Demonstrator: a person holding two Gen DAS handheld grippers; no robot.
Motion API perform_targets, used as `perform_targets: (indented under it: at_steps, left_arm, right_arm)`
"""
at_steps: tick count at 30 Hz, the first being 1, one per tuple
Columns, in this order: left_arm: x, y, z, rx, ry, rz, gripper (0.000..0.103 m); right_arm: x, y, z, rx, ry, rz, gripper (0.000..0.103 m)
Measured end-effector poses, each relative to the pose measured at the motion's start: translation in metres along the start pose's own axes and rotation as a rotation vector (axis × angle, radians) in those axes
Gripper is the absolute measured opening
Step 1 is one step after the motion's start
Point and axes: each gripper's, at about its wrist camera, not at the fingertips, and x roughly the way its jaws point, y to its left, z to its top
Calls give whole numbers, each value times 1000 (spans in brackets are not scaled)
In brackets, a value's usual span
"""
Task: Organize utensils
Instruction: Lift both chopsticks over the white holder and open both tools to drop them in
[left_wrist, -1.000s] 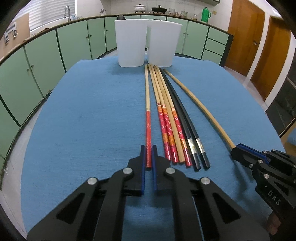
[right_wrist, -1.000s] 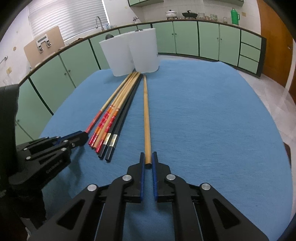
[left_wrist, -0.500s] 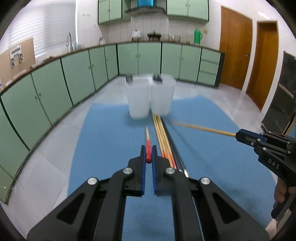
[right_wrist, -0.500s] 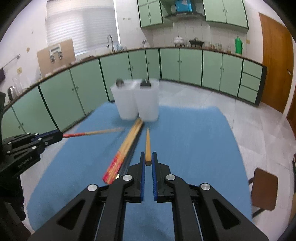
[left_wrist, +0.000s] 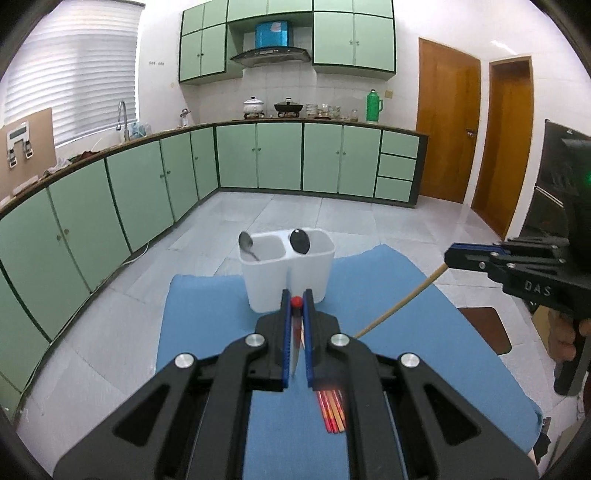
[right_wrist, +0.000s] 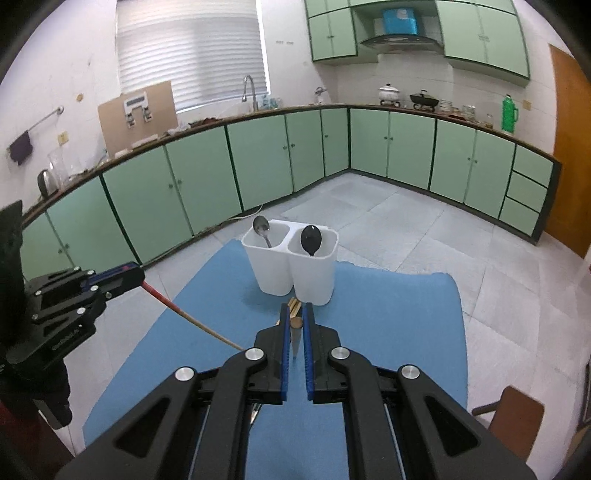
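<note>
Each gripper is clamped on one chopstick hanging tip-down: the left gripper (left_wrist: 296, 303) pinches the red-ended chopstick (left_wrist: 296, 302), the right gripper (right_wrist: 296, 325) the plain wooden chopstick (right_wrist: 296, 325), with the white holder (right_wrist: 291, 264) at twelve o'clock of both, about equally near.

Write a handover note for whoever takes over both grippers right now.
Left gripper: shut on the red-ended wooden chopstick, lifted off the cloth.
Right gripper: shut on the plain light-wood chopstick, also lifted.
White two-compartment plastic holder stands at the far end of the blue table cloth; a metal spoon sits in its left compartment, a black spoon in its right.
Remaining chopsticks lie bundled on the cloth.
Done: both spoons stowed. Left: no chopstick is in the holder yet.
</note>
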Motion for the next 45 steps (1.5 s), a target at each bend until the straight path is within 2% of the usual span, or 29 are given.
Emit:
perform_targets:
  at_steps: [8, 13, 16, 20, 27, 36, 37, 38, 39, 40, 43, 45]
  left_arm:
    - [-4, 7, 25, -18, -58, -17, 5]
    - [-10, 7, 58, -3, -137, -10, 5]
    - [-8, 10, 81, -10, -187, -4, 5]
    - [5, 11, 106, -12, -237, 5, 5]
    - [56, 12, 121, -10, -196, 22, 5]
    - [122, 24, 106, -47, -63, 23, 7]
    - [125, 27, 105, -55, -51, 18, 14]
    - [126, 30, 101, -63, -42, 11, 19]
    - [125, 32, 98, -67, -41, 13, 30]
    - [122, 33, 93, -63, -48, 18, 35]
    - [112, 36, 82, -57, -49, 20, 40]
    - [103, 38, 70, -70, -44, 22, 45]
  right_arm:
    - [-12, -3, 45, -32, -53, 13, 7]
    - [-31, -8, 84, -28, -145, 25, 7]
    - [-39, -10, 112, -37, -212, -2, 7]
    - [-29, -13, 134, -36, -234, -26, 7]
    - [25, -20, 143, -31, -159, -58, 7]
    - [79, -33, 131, 12, -58, -45, 7]
    - [81, -34, 129, 18, -57, -51, 9]
    - [81, -37, 126, 25, -57, -52, 18]
    - [80, -37, 123, 30, -61, -50, 27]
    - [77, -39, 120, 35, -70, -51, 30]
    - [63, -40, 104, 34, -94, -88, 39]
    - [54, -41, 92, 34, -104, -113, 52]
